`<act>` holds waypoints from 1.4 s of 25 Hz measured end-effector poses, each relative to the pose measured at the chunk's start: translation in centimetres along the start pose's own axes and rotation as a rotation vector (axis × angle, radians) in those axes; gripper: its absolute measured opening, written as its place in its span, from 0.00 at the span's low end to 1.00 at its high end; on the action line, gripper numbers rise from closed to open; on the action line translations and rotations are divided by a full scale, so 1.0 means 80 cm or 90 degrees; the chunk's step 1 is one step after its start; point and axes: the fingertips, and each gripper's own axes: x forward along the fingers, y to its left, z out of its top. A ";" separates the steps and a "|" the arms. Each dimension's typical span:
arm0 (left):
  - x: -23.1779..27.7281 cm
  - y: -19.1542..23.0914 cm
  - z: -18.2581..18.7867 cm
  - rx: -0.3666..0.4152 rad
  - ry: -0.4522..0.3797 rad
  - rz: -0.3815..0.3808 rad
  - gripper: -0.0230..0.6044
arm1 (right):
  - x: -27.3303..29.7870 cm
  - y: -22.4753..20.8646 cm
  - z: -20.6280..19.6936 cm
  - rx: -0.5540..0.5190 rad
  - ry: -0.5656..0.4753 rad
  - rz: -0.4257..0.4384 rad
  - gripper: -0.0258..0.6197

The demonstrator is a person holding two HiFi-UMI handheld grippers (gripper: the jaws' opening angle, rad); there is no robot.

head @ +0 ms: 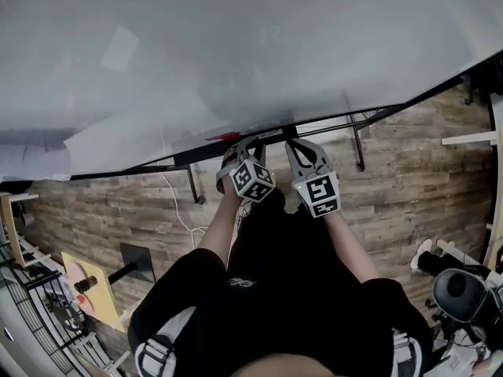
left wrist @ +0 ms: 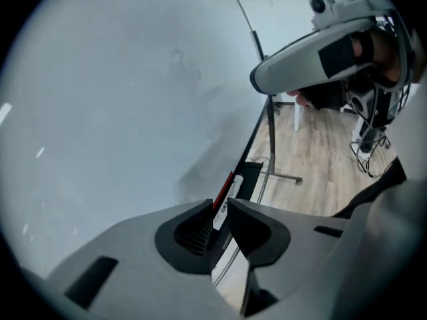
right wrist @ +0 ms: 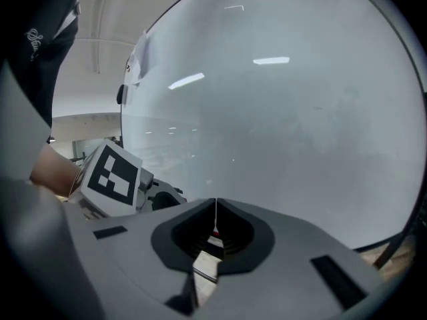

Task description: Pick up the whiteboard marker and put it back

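The whiteboard marker, with a red cap and a white label, lies along the black tray at the whiteboard's lower edge. It shows as a small red bit in the head view. My left gripper has its jaws close on either side of the marker's near end, apparently shut on it. Just to its right my right gripper faces the board, jaws shut tip to tip with nothing held. In the head view the left gripper and the right gripper sit side by side under the tray.
The whiteboard stands on a dark metal frame over a wood-pattern floor. A wire rack and a yellow board stand at the left, and a chair at the right. The person's dark clothing fills the lower middle.
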 end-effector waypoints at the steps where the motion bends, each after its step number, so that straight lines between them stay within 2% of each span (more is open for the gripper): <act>1: -0.008 0.000 0.005 -0.035 -0.011 0.013 0.14 | -0.004 -0.001 0.003 -0.008 -0.005 0.014 0.05; 9: -0.088 -0.033 0.023 -0.361 -0.134 0.113 0.14 | -0.038 0.019 -0.011 -0.039 -0.024 0.130 0.05; 11: -0.112 -0.040 0.017 -0.415 -0.156 0.141 0.12 | -0.047 0.033 -0.014 -0.046 -0.028 0.155 0.05; 16: -0.172 -0.059 -0.005 -0.471 -0.168 0.227 0.11 | -0.073 0.080 -0.008 -0.065 -0.043 0.228 0.05; 22: -0.234 -0.071 -0.016 -0.508 -0.226 0.302 0.07 | -0.084 0.132 0.005 -0.093 -0.066 0.281 0.05; 26: -0.276 -0.075 -0.030 -0.526 -0.254 0.354 0.05 | -0.104 0.157 0.009 -0.110 -0.092 0.282 0.04; 35: -0.364 -0.126 -0.058 -0.552 -0.315 0.390 0.05 | -0.185 0.219 0.015 -0.129 -0.123 0.249 0.04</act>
